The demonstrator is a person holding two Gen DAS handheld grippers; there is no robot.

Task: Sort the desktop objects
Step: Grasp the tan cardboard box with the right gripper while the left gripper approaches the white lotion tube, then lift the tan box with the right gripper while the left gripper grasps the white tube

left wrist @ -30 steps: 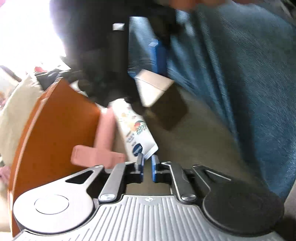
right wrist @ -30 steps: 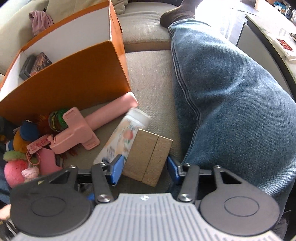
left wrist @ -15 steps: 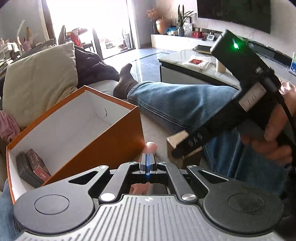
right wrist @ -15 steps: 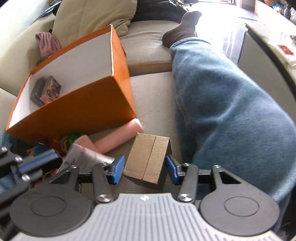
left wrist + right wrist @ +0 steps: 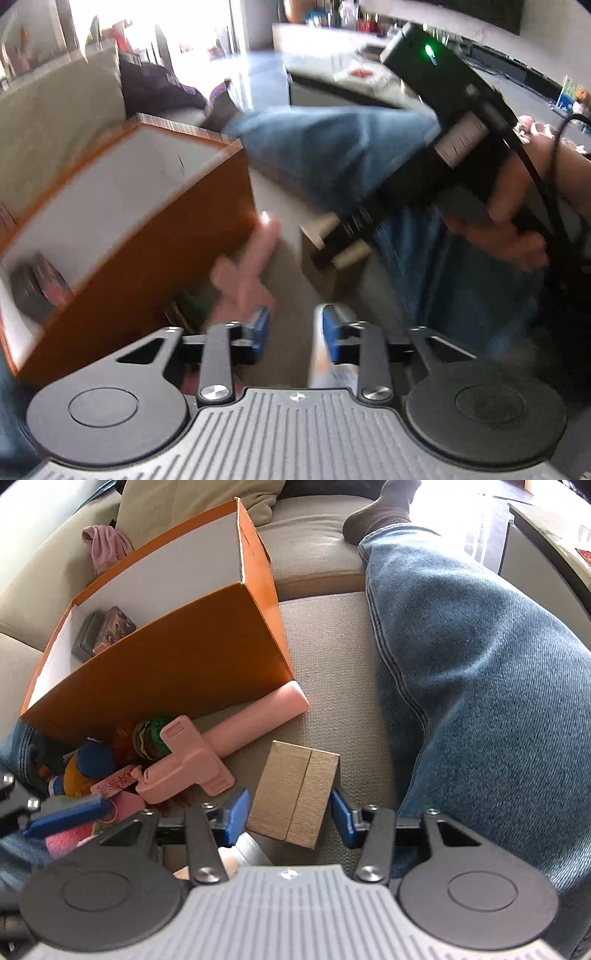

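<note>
Beige sofa cushion [image 5: 332, 657] carries an orange box [image 5: 166, 672]. The right gripper [image 5: 290, 812] clamps a brown block [image 5: 295, 794]. The left gripper [image 5: 291, 328], jaws just opened, holds nothing.

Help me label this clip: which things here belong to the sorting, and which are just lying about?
Sorting:
orange box
tan box between the right gripper fingers
pink holder
plush toys
small boxes inside the orange box

Lying about:
cushion
pink cloth
sofa
</note>
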